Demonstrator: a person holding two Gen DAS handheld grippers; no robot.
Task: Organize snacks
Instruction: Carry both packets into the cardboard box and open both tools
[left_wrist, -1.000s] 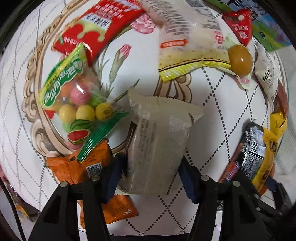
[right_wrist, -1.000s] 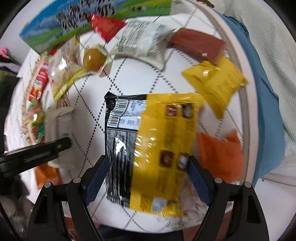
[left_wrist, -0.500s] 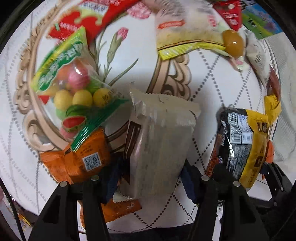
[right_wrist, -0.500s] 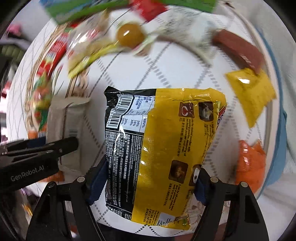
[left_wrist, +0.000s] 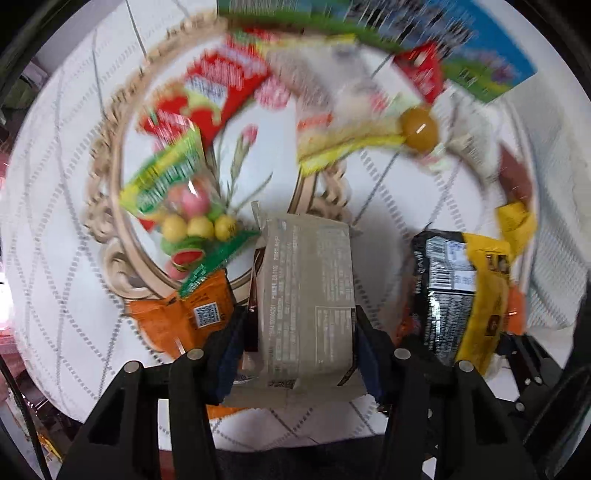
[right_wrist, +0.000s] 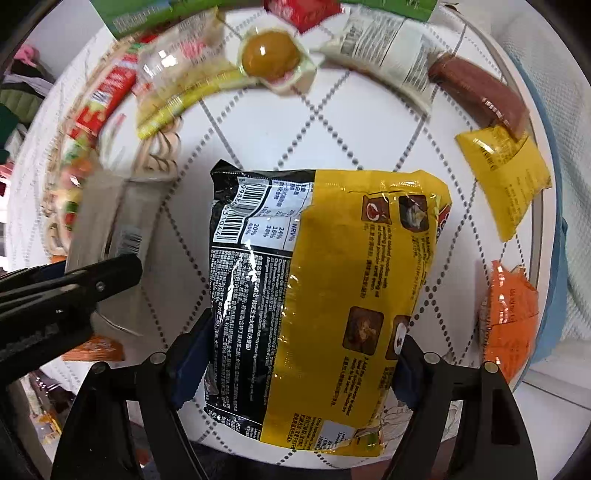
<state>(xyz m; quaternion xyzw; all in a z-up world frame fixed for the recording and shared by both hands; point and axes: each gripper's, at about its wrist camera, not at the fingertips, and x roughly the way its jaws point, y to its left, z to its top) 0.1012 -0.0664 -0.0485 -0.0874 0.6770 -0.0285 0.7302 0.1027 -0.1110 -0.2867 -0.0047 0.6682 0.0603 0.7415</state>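
My left gripper (left_wrist: 299, 354) is shut on a grey-beige snack packet (left_wrist: 306, 295) and holds it above the round white table (left_wrist: 66, 258). My right gripper (right_wrist: 295, 365) is shut on a large yellow and black noodle packet (right_wrist: 332, 288), also held above the table. In the left wrist view that noodle packet (left_wrist: 461, 295) hangs to the right of the grey packet. In the right wrist view the grey packet (right_wrist: 107, 218) and the left gripper's black finger (right_wrist: 74, 280) are at the left.
Loose snacks lie around the table: a candy bag (left_wrist: 177, 206), red packet (left_wrist: 218, 99), orange packets (left_wrist: 184, 314) (right_wrist: 509, 317), yellow sachet (right_wrist: 506, 184), brown bar (right_wrist: 480, 92), wrapped brown egg (right_wrist: 271, 53), white packet (right_wrist: 384, 62). A green and blue box (left_wrist: 461, 48) stands at the back.
Both grippers have pulled back and up with their packets; the table looks further off. The noodle packet has come closer beside the grey packet in the left wrist view.
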